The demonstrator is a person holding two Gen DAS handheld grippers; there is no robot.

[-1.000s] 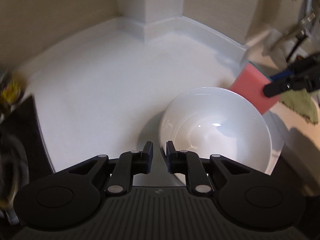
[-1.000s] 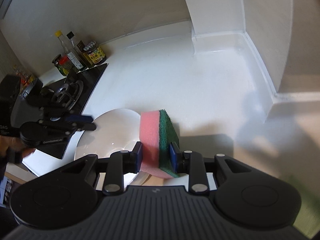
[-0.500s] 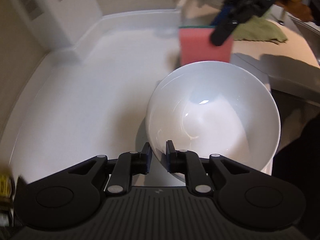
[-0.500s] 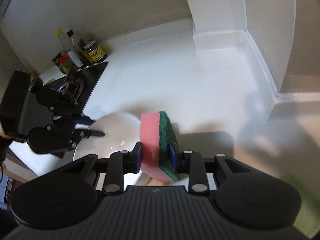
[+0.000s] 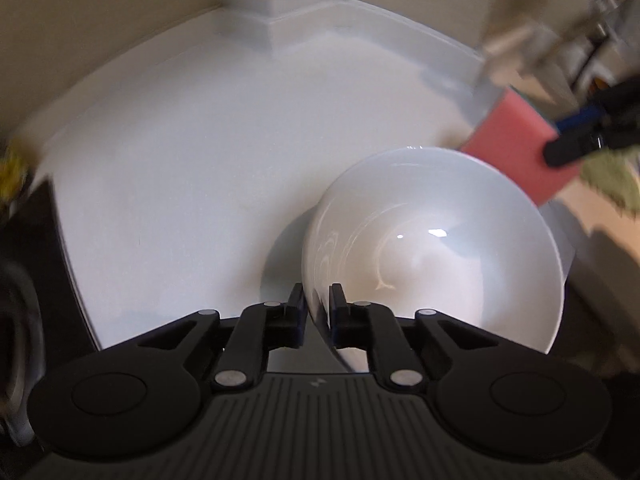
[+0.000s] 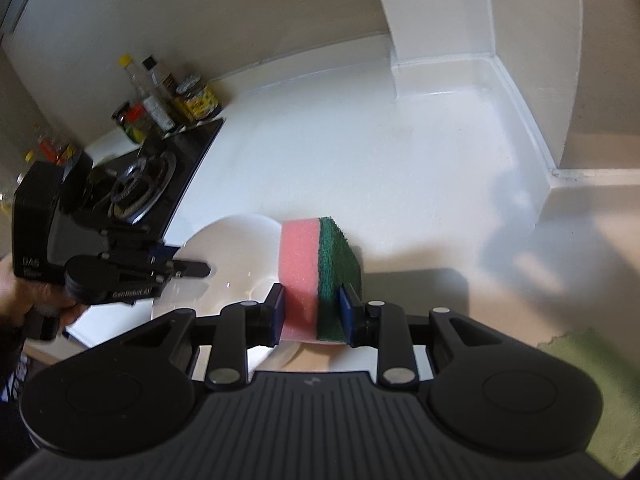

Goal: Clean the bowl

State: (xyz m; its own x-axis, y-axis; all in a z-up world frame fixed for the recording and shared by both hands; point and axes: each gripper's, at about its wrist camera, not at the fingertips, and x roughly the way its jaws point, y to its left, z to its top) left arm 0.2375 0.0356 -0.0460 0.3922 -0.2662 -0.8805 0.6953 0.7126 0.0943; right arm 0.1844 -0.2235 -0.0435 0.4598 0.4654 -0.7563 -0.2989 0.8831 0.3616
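A white bowl (image 5: 432, 248) is held above the white counter (image 5: 200, 152), tilted. My left gripper (image 5: 316, 304) is shut on the bowl's near rim. In the right wrist view the bowl (image 6: 232, 256) shows at lower left with the left gripper (image 6: 192, 270) pinching its rim. My right gripper (image 6: 312, 310) is shut on a pink and green sponge (image 6: 316, 276). The sponge (image 5: 520, 148) sits just beyond the bowl's far right rim; I cannot tell whether it touches.
A black gas hob (image 6: 136, 188) lies left of the bowl, with several bottles and jars (image 6: 168, 100) behind it. A green cloth (image 6: 592, 392) lies at the lower right. A faucet (image 5: 560, 36) is blurred at upper right. Walls bound the counter's back.
The left gripper swung the bowl back, so the view turned from the sink side toward the corner. The sponge shifted from the bowl's far rim to its right rim. Both grips are unchanged.
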